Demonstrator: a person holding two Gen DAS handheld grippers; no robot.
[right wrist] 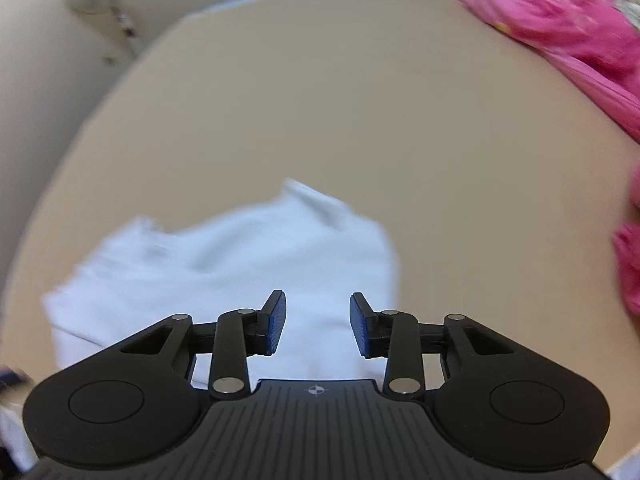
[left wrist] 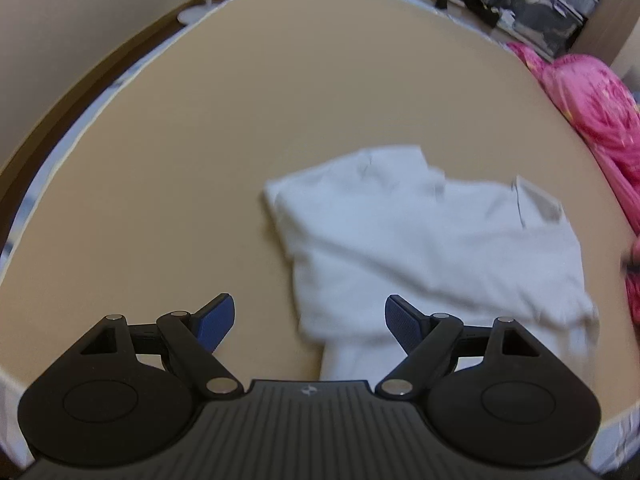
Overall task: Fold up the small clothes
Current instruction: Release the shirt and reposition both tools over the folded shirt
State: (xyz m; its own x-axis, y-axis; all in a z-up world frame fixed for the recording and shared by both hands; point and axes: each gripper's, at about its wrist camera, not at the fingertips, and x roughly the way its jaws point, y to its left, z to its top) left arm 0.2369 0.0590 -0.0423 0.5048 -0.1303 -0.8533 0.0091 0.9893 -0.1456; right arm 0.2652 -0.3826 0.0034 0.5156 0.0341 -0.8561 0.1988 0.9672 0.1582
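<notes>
Hovering over a tan counter, I look down along both of my tools at a white garment that lies rumpled and partly folded on the flat surface. My left gripper has its jaws spread wide, with nothing between them; its left pad sits over bare counter and its right pad sits over the near edge of the white cloth, though I cannot tell whether it touches the fabric. From the right wrist view the same white garment fills the lower middle, blurred, with a corner of it sticking up toward the far side. My right gripper has its jaws partly apart, and the gap between the blue pads shows only white cloth lying below, not pinched; I hold nothing on that side either. A pink quilt is bunched along the right edge of the counter, well apart from the garment, and it shows again at the upper right of the right wrist view. Beyond the far edge, a pile of dark clothes and boxes sits against the wall, and a white fan base stands on the floor at the far left.
</notes>
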